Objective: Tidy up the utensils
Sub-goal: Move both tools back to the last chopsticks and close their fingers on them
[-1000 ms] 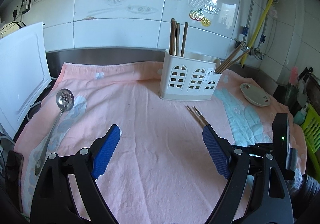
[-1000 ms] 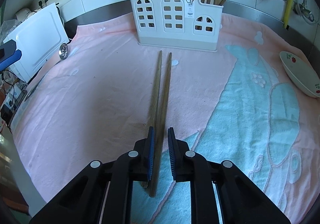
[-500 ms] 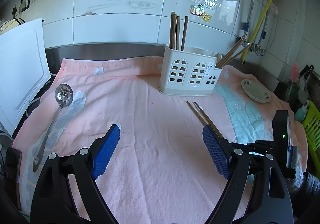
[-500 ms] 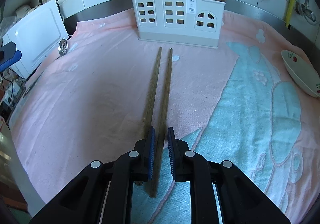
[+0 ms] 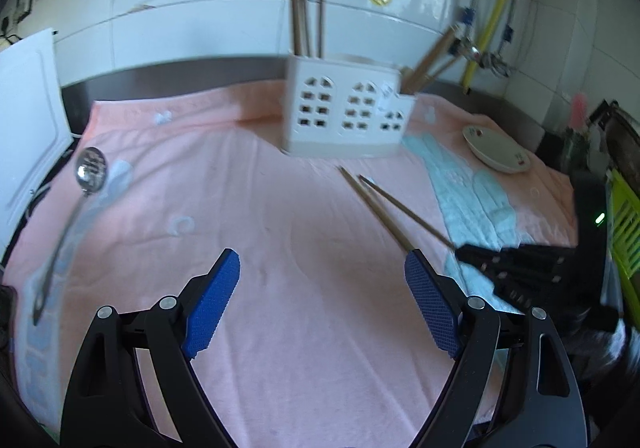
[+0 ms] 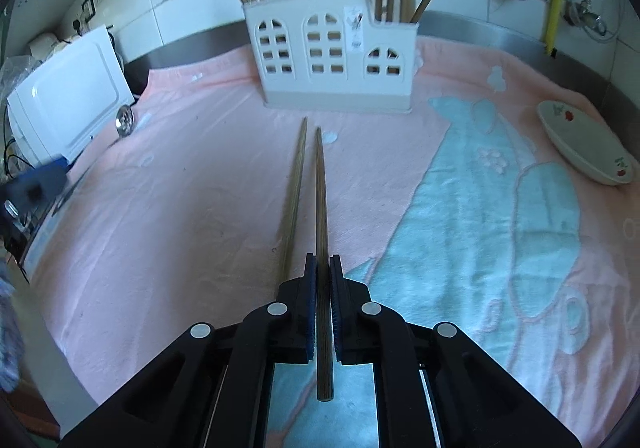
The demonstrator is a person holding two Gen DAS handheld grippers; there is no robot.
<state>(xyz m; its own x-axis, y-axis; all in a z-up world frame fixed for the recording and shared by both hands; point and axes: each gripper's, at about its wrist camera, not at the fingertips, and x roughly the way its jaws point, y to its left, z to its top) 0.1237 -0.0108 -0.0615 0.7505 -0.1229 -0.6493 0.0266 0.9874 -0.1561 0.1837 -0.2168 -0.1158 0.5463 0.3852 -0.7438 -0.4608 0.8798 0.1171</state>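
Two wooden chopsticks lie on the pink towel (image 6: 180,208) in front of the white utensil holder (image 6: 332,64), which has several chopsticks standing in it. My right gripper (image 6: 323,264) is shut on the thick end of the right-hand chopstick (image 6: 320,188). The other chopstick (image 6: 295,184) lies just left of it, outside the pads. In the left wrist view my left gripper (image 5: 322,260) hangs open over bare towel with nothing between its fingers. The chopstick pair (image 5: 376,204) and the right gripper (image 5: 464,254) are to its right. A metal slotted spoon (image 5: 91,168) lies at the far left.
A small white dish (image 6: 580,152) with a red flower pattern sits at the towel's right side. A white board (image 6: 72,100) leans at the left edge beside the spoon (image 6: 125,120). Behind the holder (image 5: 348,116) is a tiled wall with pipes.
The right jaws have closed fully onto one chopstick, whose tip now stands apart from the other. The left gripper has come lower and nearer the towel, still open.
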